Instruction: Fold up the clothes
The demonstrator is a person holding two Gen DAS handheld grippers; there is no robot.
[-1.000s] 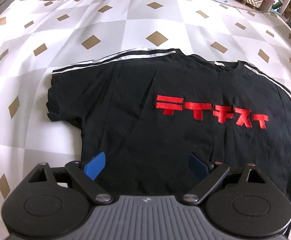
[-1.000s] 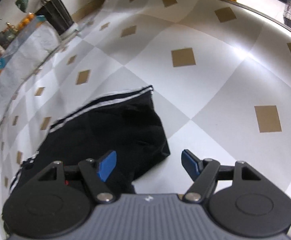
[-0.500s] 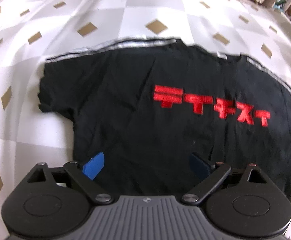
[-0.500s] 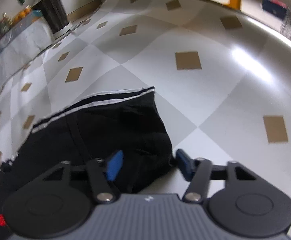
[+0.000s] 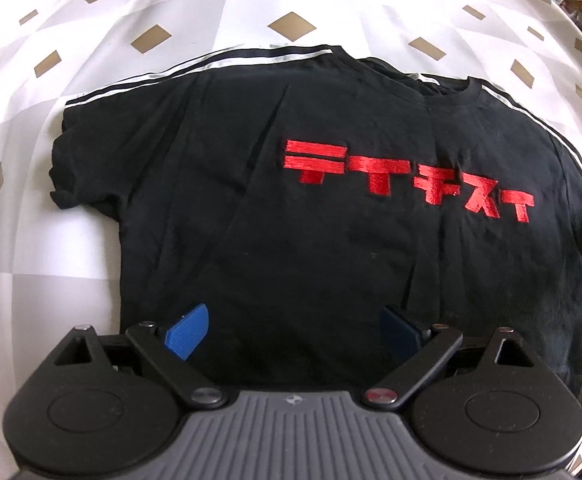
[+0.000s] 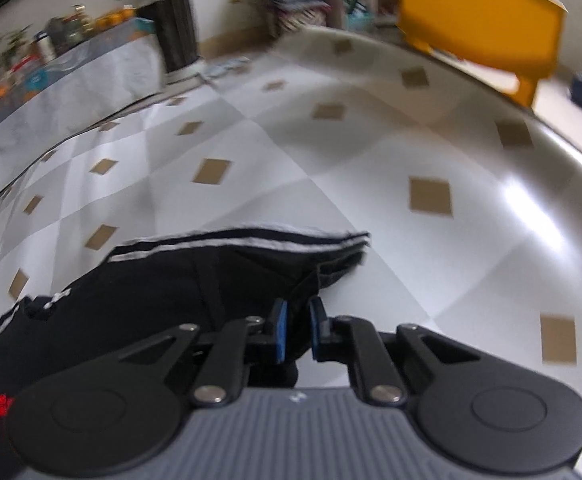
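A black T-shirt [image 5: 291,208] with red lettering and white shoulder stripes lies flat, front up, on a white cloth with tan diamonds. My left gripper [image 5: 295,330] hovers open over the shirt's lower body, nothing between its blue pads. In the right wrist view the shirt's striped sleeve [image 6: 251,264] lies bunched on the cloth. My right gripper [image 6: 297,330] is shut on a fold of that sleeve's lower edge, the black fabric pinched between its pads.
The white diamond-patterned cloth [image 5: 91,80] spreads wide around the shirt. An orange stool [image 6: 479,28] stands past the far edge at the right. A covered side table [image 6: 71,80] with bottles and a dark planter [image 6: 175,28] stand at the back left.
My right gripper has closed from wide open onto the sleeve's edge, moving in over the fabric and rolling. The left gripper has stayed open and tipped down slightly over the shirt.
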